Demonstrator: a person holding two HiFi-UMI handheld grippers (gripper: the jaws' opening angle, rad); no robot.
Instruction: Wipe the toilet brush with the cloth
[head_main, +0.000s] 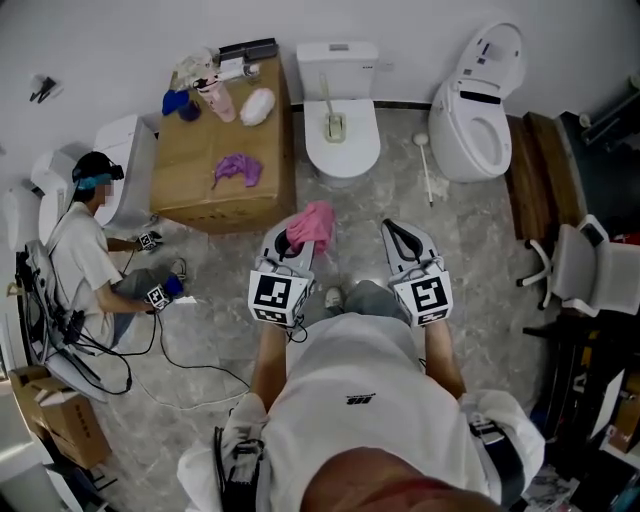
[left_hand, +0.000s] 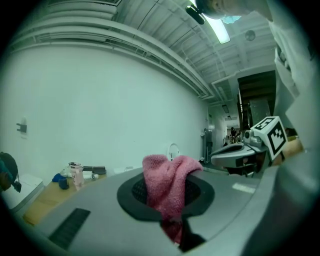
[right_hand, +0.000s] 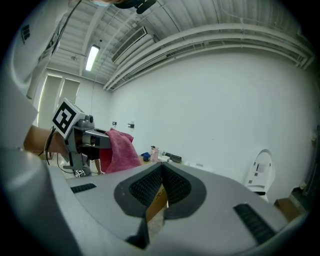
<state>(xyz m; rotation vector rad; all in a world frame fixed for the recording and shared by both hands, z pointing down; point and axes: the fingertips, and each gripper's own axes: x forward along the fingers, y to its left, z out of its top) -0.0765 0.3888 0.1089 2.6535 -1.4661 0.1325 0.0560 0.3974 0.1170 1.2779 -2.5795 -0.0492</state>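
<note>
My left gripper (head_main: 290, 242) is shut on a pink cloth (head_main: 312, 224), which bunches up over its fingertips; the left gripper view shows the cloth (left_hand: 167, 182) pinched between the dark pads. My right gripper (head_main: 396, 230) is beside it, shut, with nothing in it; its pads meet at the tip (right_hand: 161, 170). A brush (head_main: 333, 122) lies on the closed lid of the white toilet (head_main: 342, 150) ahead. A second, white brush (head_main: 427, 168) lies on the floor between the two toilets. Both grippers are well short of either brush.
A cardboard box (head_main: 200, 190) at left carries a purple cloth (head_main: 238, 168), a pink bottle (head_main: 217, 100) and other small items. A person (head_main: 85, 250) sits on the floor at far left, with cables nearby. A second toilet (head_main: 470, 125) has its lid raised. At right stands a chair (head_main: 585, 265).
</note>
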